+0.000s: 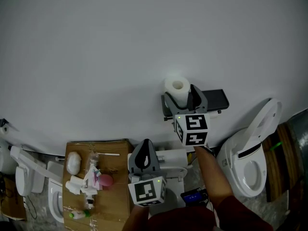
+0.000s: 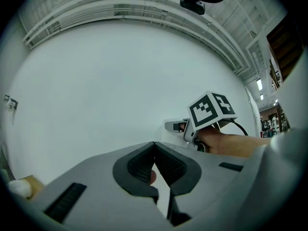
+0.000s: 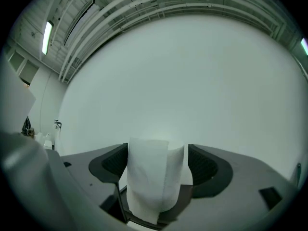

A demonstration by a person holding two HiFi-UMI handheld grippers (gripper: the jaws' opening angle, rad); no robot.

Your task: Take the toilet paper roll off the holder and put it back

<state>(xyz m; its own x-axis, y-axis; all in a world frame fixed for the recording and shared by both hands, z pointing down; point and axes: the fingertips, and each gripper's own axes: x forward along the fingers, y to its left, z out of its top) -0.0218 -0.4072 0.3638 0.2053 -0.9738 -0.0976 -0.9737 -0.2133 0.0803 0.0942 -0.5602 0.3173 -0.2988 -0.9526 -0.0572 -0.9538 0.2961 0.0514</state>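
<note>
A white toilet paper roll (image 1: 176,85) stands upright between the jaws of my right gripper (image 1: 182,95), which is shut on its sides. In the right gripper view the roll (image 3: 154,177) fills the gap between the two dark pads, with a loose sheet hanging down its front. The dark holder (image 1: 214,99) is fixed to the white wall just right of the roll; the left gripper view shows it as a grey holder (image 2: 175,126) beside the right gripper's marker cube. My left gripper (image 1: 144,147) hangs lower and to the left, shut and holding nothing (image 2: 154,146).
A white toilet (image 1: 251,153) with its lid up stands at the right. A cardboard box (image 1: 118,150) with small toiletries on top sits at the lower left, and more white fixtures (image 1: 25,170) stand further left. The white wall (image 1: 120,42) fills the background.
</note>
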